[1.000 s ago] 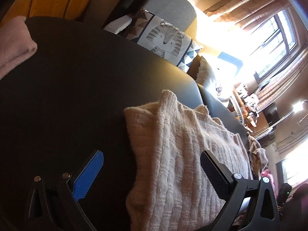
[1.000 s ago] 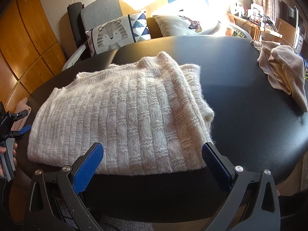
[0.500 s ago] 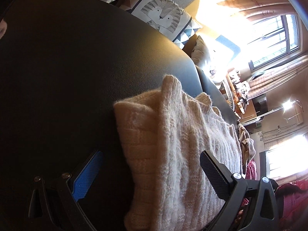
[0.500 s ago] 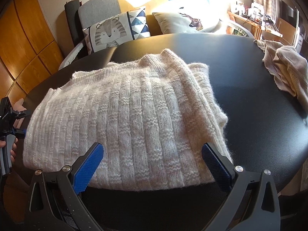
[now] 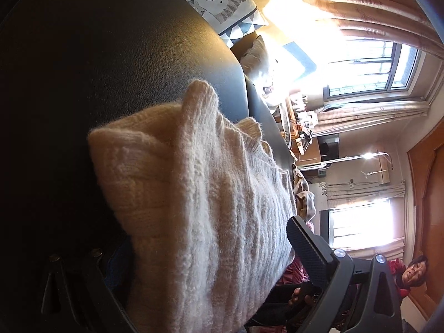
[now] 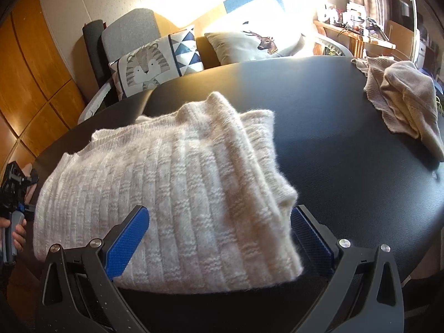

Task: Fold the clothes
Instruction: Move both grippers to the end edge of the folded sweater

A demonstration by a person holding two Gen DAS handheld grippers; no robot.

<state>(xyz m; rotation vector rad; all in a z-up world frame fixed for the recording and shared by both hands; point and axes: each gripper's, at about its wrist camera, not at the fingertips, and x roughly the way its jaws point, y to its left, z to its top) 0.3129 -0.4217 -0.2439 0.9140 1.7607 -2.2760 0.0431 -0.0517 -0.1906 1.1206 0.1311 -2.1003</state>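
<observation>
A cream ribbed knit sweater (image 6: 177, 194) lies folded on the round black table (image 6: 347, 172). In the right wrist view my right gripper (image 6: 219, 240) is open, its blue-padded fingers (image 6: 127, 238) straddling the sweater's near edge and right corner. In the left wrist view the sweater (image 5: 199, 199) fills the gap of my open left gripper (image 5: 213, 258); its right finger (image 5: 308, 249) rests beside the knit, and the left one is in shadow under the fabric's edge. The left gripper (image 6: 14, 194) also shows at the sweater's far left end, held in a hand.
A crumpled beige garment (image 6: 402, 102) lies at the table's far right edge. Behind the table stand a tiger cushion (image 6: 155, 63), a deer cushion (image 6: 249, 44) and a grey chair back (image 6: 127, 30). A person (image 5: 410, 274) sits beyond the table's far side.
Both grippers have moved in toward the sweater, so that its edges now lie between their fingers. The left view has rolled and come lower. The sweater itself has not shifted.
</observation>
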